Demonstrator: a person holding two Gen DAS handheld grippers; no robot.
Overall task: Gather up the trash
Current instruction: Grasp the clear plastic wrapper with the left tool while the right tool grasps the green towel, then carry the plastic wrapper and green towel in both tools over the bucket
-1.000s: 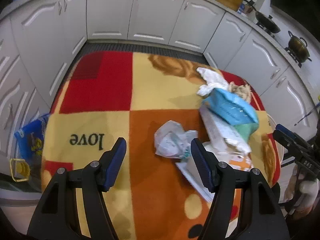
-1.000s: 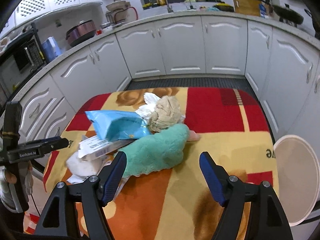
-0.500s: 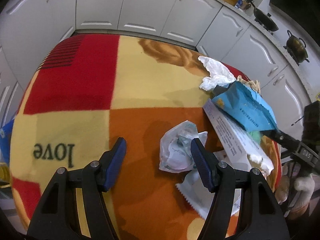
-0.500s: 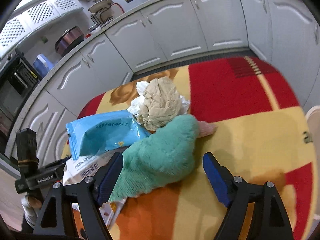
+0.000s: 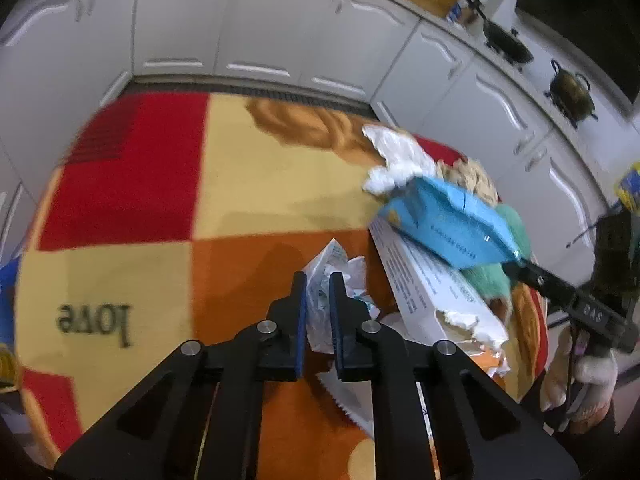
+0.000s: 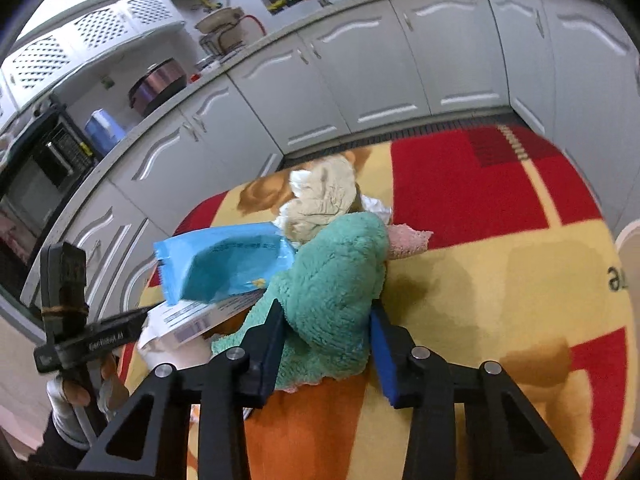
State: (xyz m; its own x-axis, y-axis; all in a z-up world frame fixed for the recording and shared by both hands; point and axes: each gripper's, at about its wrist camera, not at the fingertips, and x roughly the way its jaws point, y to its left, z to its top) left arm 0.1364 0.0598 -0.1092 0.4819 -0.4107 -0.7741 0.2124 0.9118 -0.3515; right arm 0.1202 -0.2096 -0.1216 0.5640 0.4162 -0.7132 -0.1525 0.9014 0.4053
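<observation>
My left gripper (image 5: 318,280) is shut on a crumpled clear plastic wrapper (image 5: 340,276) on the patterned blanket (image 5: 240,200). Right of it lie a white printed carton (image 5: 424,284), a blue packet (image 5: 448,220) and white crumpled paper (image 5: 396,156). My right gripper (image 6: 328,316) has closed around a green fluffy cloth (image 6: 336,280), its pads touching both sides. Behind the cloth are the blue packet (image 6: 228,264), a beige crumpled wad (image 6: 320,200) and the white carton (image 6: 192,320).
White kitchen cabinets (image 6: 360,80) curve around the blanket-covered table. Pots (image 5: 570,88) stand on the counter at right. A round white object (image 6: 630,264) shows at the right edge of the right wrist view. The blanket's far red and yellow squares (image 5: 160,168) bear nothing.
My left gripper has closed on the plastic wrapper. My right gripper has moved forward and narrowed onto the green cloth.
</observation>
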